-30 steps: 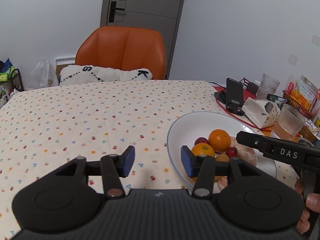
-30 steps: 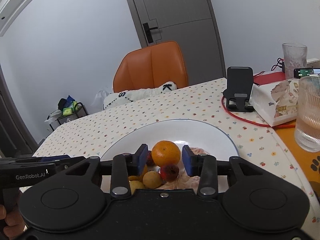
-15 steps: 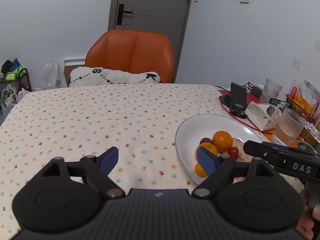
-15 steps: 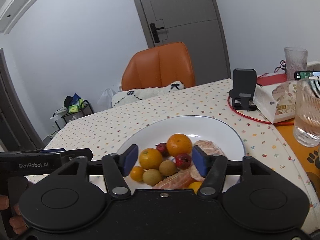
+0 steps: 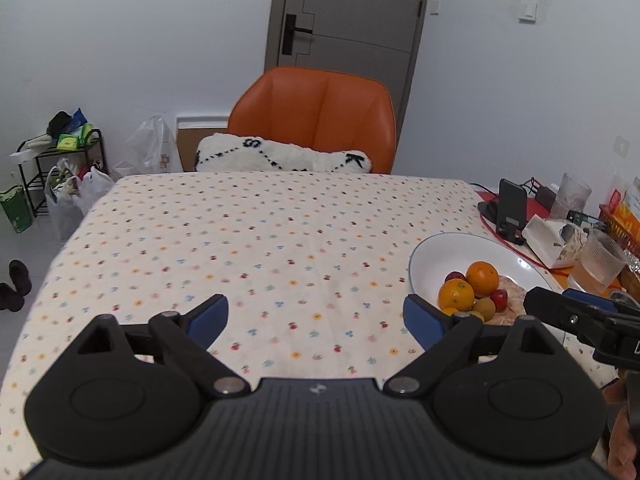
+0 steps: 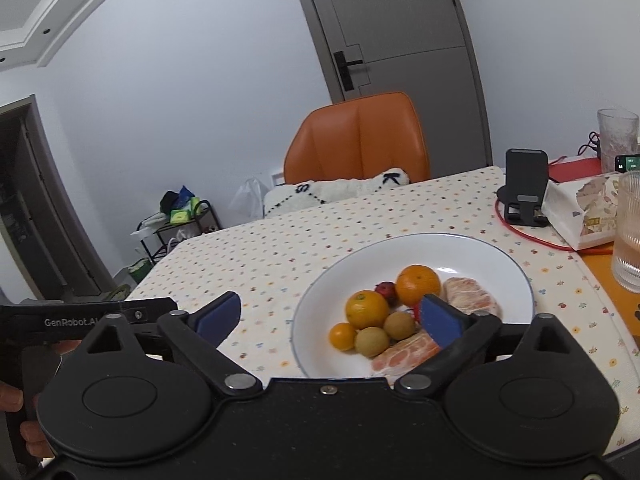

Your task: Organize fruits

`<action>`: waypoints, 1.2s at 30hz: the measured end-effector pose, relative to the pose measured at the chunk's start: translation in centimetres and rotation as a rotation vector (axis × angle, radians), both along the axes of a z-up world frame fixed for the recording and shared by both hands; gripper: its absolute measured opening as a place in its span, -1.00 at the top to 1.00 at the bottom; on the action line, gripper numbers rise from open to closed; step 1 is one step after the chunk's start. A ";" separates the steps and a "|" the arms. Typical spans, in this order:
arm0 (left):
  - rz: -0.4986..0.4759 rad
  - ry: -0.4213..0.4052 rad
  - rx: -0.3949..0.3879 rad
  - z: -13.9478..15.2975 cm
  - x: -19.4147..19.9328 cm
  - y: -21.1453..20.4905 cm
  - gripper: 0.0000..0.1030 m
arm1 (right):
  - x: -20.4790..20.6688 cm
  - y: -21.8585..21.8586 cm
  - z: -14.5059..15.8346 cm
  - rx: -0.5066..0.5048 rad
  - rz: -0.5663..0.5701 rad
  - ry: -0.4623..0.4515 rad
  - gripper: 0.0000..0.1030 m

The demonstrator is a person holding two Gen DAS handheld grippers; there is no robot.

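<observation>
Two hand-held grippers hang over the surface (image 5: 280, 240) with jaws spread wide and nothing between them: the left hand-held gripper (image 5: 316, 316) over bare dotted cloth, the right hand-held gripper (image 6: 332, 314) just in front of the plate (image 6: 500, 256). All the fruit sits on that plate: two oranges (image 6: 418, 285), a smaller orange fruit (image 6: 343, 336), two yellowish round fruits (image 6: 372, 342), a small red fruit (image 6: 386, 290) and peeled citrus pieces (image 6: 472, 299), most of them touching in one cluster. No fruit lies loose on the cloth, so the gathering looks done or close to it; I judge this a pause between picks. A next move, if any, would mean lowering the right hand-held gripper onto one piece without knocking its neighbours. To the right of the plate stand a phone stand (image 6: 525, 186), a red cable (image 6: 532, 236), a tissue box (image 6: 580, 210) and a ribbed glass (image 6: 630, 236), which crowd that side. An orange chair (image 5: 316, 120) stands behind the surface.
</observation>
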State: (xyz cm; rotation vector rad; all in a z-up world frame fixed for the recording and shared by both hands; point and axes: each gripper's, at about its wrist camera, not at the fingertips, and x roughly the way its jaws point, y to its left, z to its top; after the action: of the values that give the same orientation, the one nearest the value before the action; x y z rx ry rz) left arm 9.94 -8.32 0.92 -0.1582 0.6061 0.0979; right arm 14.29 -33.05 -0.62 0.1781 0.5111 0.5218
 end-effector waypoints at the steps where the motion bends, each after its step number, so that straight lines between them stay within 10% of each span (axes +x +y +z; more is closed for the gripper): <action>1: 0.002 -0.004 -0.002 0.1 -0.4 0.2 -0.87 | -0.2 0.0 0.2 0.005 0.001 0.003 -0.96; 36: -0.023 -0.099 -0.005 3.2 -12.7 1.2 -1.00 | -10.2 0.0 3.2 0.006 0.012 -0.005 -1.00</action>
State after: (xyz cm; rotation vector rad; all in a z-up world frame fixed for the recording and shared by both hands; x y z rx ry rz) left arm -2.72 -7.14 4.12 -0.1595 0.5094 0.0663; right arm 4.09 -33.07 2.58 0.1794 0.5062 0.5357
